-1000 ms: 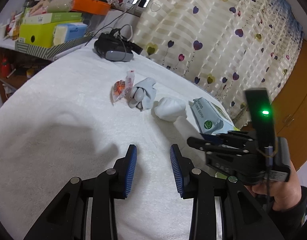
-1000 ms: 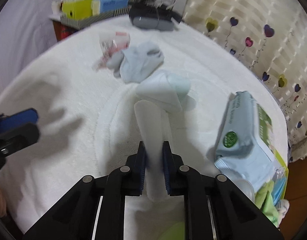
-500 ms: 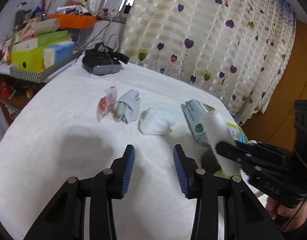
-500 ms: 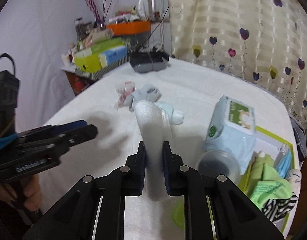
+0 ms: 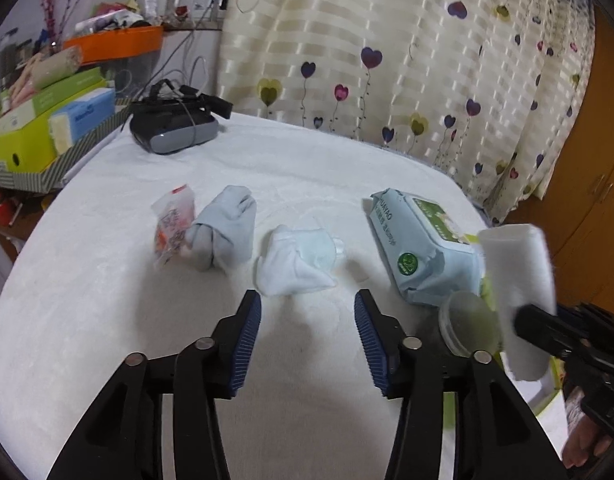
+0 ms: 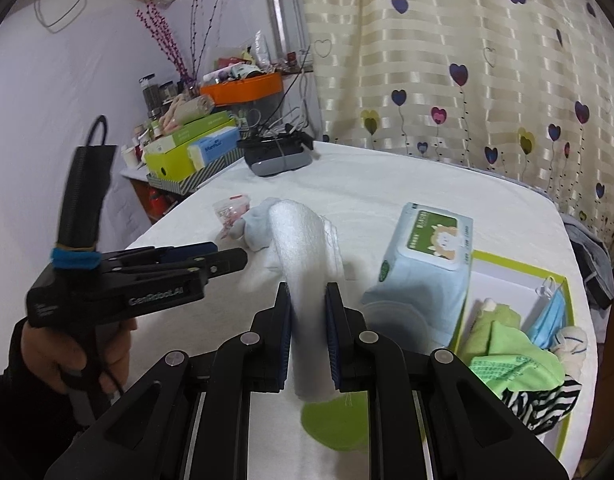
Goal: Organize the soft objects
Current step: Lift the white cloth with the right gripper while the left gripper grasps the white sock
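My right gripper (image 6: 309,292) is shut on a white rolled sock (image 6: 303,240) and holds it above the white table (image 6: 387,184). In the left wrist view that sock (image 5: 519,276) hangs at the right, over the edge of a green-rimmed box (image 6: 519,270) of soft items. My left gripper (image 5: 308,304) hovers above the table, its jaws opening, with nothing between them. Just beyond it lies a pale white-and-blue sock (image 5: 299,258). A grey-blue sock bundle (image 5: 227,228) lies further left.
A wet-wipes pack (image 5: 419,240) leans on the box beside a round clear lid (image 5: 467,322). A snack packet (image 5: 173,220) touches the grey bundle. A dark headset (image 5: 173,132) sits at the far edge, cluttered shelves (image 5: 47,120) to the left, a heart-print curtain (image 5: 387,60) behind.
The right gripper lifted the white sock off the table and carried it right toward the box. The left gripper's jaws widened and it drew back from the socks.
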A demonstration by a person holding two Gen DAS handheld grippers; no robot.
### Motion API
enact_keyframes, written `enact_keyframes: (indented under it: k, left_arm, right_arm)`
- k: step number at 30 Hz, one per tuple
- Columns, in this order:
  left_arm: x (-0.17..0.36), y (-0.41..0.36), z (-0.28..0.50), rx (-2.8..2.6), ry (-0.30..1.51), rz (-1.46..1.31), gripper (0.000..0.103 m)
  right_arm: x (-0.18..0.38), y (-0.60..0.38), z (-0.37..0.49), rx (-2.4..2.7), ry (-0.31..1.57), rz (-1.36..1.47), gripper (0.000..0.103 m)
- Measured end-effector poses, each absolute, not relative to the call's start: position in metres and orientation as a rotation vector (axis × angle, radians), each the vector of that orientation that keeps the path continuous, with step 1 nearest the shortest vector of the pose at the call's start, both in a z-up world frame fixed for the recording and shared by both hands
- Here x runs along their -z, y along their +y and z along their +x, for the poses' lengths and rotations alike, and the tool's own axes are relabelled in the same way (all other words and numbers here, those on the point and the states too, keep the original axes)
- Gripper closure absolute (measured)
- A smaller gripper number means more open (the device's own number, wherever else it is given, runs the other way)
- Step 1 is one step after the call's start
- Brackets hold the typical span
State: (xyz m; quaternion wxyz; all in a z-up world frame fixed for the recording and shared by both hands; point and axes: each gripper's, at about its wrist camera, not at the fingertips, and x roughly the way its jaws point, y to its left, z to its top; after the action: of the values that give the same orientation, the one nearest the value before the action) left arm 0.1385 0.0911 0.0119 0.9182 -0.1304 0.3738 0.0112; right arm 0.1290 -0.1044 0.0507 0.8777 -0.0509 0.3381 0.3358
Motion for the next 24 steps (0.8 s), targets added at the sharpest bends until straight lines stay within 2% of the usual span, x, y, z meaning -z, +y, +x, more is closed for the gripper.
enact_keyframes:
  k: [14,24]
  left_arm:
    - [0.02,0.083,0.204,-0.026,0.838,-0.18,0.052]
    - [0.036,0.077,0.223,-0.065,0.846,-0.128,0.052]
  right_arm:
    - [-0.038,-0.127,0.154,-0.683,0.725,-0.054,0.087]
    - [-0.029,-0.141,0.165,-0.675,0.741,-0.009,0.087]
